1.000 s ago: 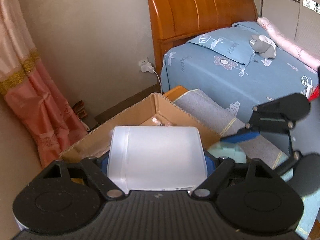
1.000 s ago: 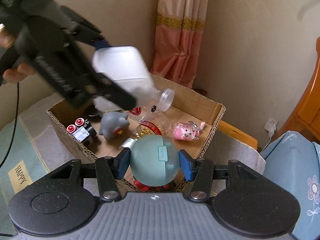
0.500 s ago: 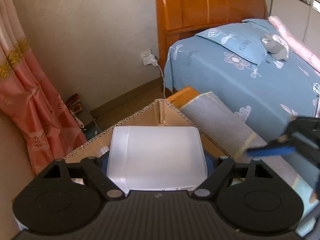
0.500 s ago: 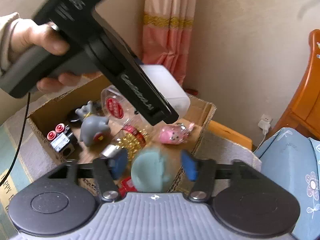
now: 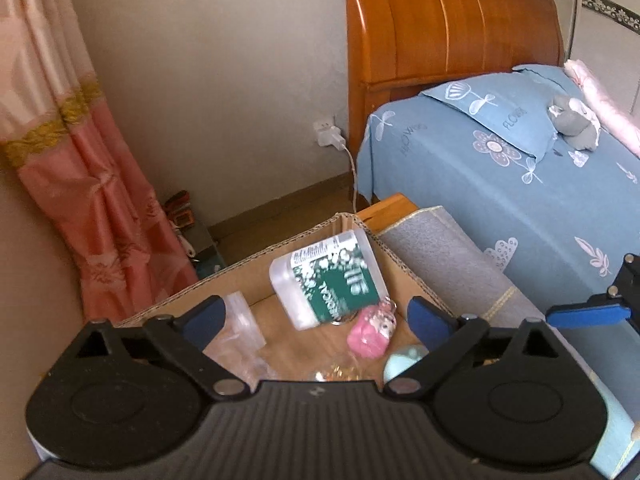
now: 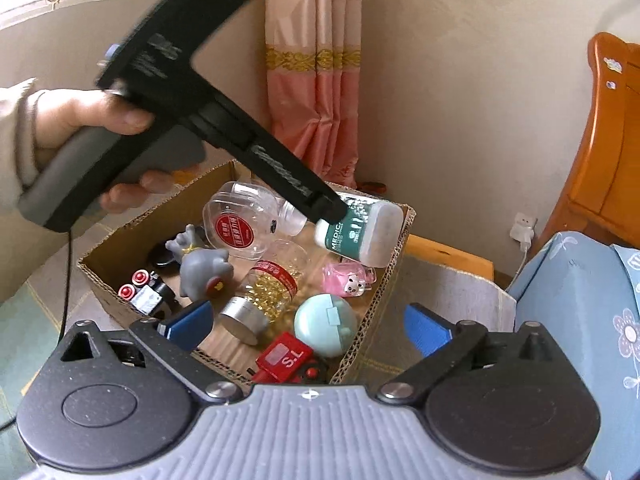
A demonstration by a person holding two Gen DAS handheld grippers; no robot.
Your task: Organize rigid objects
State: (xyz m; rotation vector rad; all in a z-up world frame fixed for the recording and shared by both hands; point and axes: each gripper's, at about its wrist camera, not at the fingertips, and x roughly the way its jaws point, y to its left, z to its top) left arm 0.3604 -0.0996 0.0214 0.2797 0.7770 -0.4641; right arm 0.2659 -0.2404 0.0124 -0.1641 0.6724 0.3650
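Note:
A white bottle (image 5: 328, 280) with a green label lies tilted and blurred in the cardboard box (image 5: 248, 264), beyond my left gripper (image 5: 316, 318). That gripper's jaws are opening and its blue pads stand clear of the bottle. In the right wrist view the bottle (image 6: 360, 232) leans on the box's far corner, just below the left gripper's tip. A teal ball (image 6: 325, 324) rests inside the box's near wall (image 6: 384, 300). My right gripper (image 6: 308, 326) hangs above it, jaws opening, pads touching nothing.
The box also holds two clear jars (image 6: 240, 224), a grey toy figure (image 6: 200, 268), a pink toy (image 6: 348, 278), a red toy (image 6: 284, 356) and batteries (image 6: 136, 286). It stands on a grey mat (image 5: 448, 256) beside a blue bed (image 5: 520, 184). A pink curtain (image 5: 80, 184) hangs behind it.
The left gripper let go of the white bottle, which dropped into the box. The right gripper opened wide and the teal ball fell from it into the box.

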